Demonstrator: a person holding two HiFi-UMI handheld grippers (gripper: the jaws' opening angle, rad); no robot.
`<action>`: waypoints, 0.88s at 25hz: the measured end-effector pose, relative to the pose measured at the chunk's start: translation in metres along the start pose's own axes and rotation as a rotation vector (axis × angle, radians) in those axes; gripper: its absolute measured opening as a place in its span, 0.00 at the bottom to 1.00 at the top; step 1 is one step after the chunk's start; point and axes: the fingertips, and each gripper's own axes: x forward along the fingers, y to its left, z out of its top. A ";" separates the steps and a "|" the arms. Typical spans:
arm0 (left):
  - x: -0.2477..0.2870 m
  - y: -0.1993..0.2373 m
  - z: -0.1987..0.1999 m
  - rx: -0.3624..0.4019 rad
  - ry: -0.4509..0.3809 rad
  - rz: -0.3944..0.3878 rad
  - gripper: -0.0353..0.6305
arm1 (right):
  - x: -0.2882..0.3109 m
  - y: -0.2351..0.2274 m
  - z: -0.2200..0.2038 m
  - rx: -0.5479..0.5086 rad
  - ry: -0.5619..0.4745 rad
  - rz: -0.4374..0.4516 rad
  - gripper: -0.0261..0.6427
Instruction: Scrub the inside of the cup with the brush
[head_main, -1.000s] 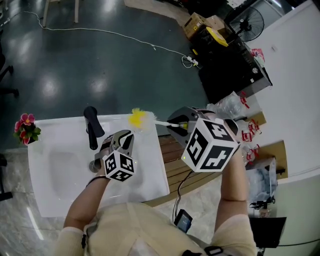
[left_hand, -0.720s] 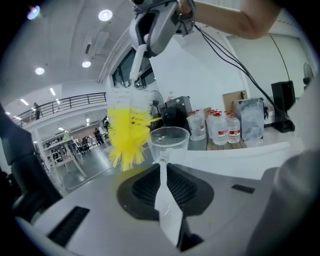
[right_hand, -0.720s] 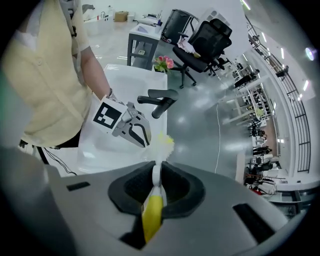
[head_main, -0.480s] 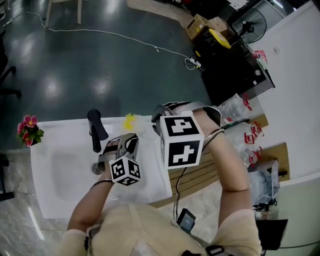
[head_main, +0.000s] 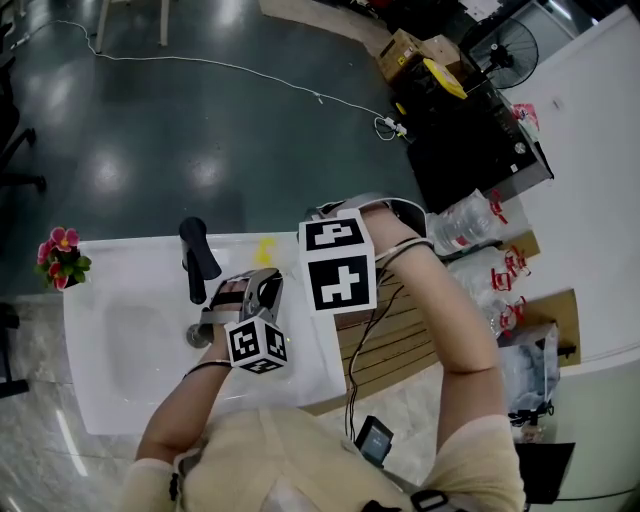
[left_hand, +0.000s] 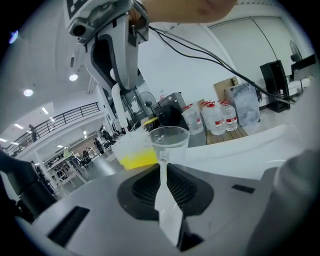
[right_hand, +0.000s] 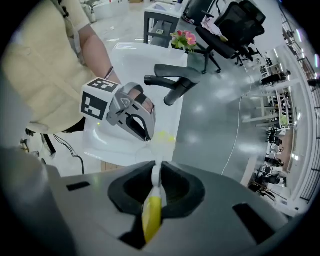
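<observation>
The left gripper (left_hand: 167, 202) is closed tight on the flat white handle of the clear plastic cup (left_hand: 169, 142), above the right rear corner of the white sink counter (head_main: 110, 400); the right gripper (right_hand: 156, 182) pinches the yellow-handled brush (right_hand: 151, 212), with its bristles just beside the cup's rim; the black faucet (head_main: 197, 258) stands near on the left, the counter's right edge close below.

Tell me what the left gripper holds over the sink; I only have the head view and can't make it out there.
Observer: A clear cup. The left gripper is shut on its thin pale handle.
Reviewer: And the right gripper?
Observer: The right gripper is shut on the brush, gripping its yellow and white handle.
Reviewer: Are the bristles inside the cup?
Observer: No. In the left gripper view the brush's yellow and white bristles show to the left of the cup, outside its rim.
</observation>
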 end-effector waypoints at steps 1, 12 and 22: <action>0.000 0.000 -0.001 -0.001 0.001 0.000 0.12 | 0.000 -0.001 -0.002 0.017 -0.011 0.004 0.11; 0.000 0.001 -0.001 -0.008 -0.001 -0.001 0.12 | -0.007 -0.005 -0.021 0.139 -0.078 -0.018 0.11; -0.001 0.000 -0.002 0.004 -0.002 -0.003 0.12 | -0.002 -0.011 -0.057 0.231 -0.031 -0.064 0.11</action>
